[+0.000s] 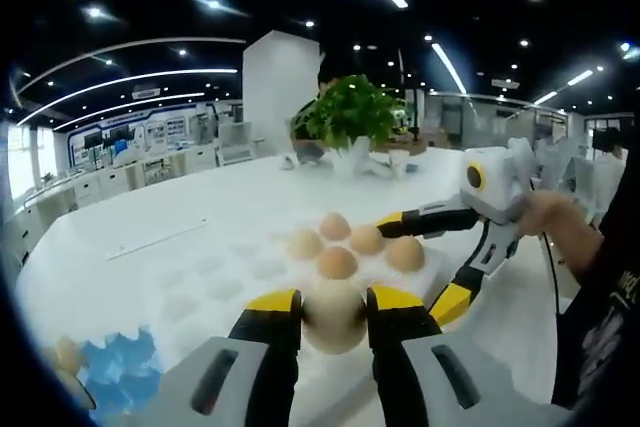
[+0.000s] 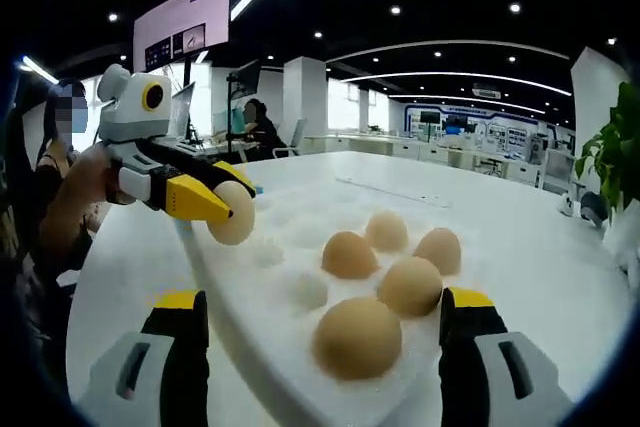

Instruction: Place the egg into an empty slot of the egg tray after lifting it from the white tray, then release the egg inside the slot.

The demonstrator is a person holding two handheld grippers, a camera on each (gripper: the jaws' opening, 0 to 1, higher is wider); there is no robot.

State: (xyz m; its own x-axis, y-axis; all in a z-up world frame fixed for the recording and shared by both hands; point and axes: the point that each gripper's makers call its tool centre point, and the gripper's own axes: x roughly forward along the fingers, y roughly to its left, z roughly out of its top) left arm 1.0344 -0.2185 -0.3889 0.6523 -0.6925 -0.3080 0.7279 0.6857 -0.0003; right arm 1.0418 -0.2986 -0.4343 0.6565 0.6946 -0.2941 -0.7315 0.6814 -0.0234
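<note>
White table in bright showroom; left tongs grasp egg above egg tray; right tongs released

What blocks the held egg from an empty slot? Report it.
Nothing visible does. The left gripper holds the egg above the egg tray, with empty slots open directly beneath it. The five seated eggs lie farther along the tray.

6 eggs, 1 egg tray, 2 tongs, 1 potted plant.
</note>
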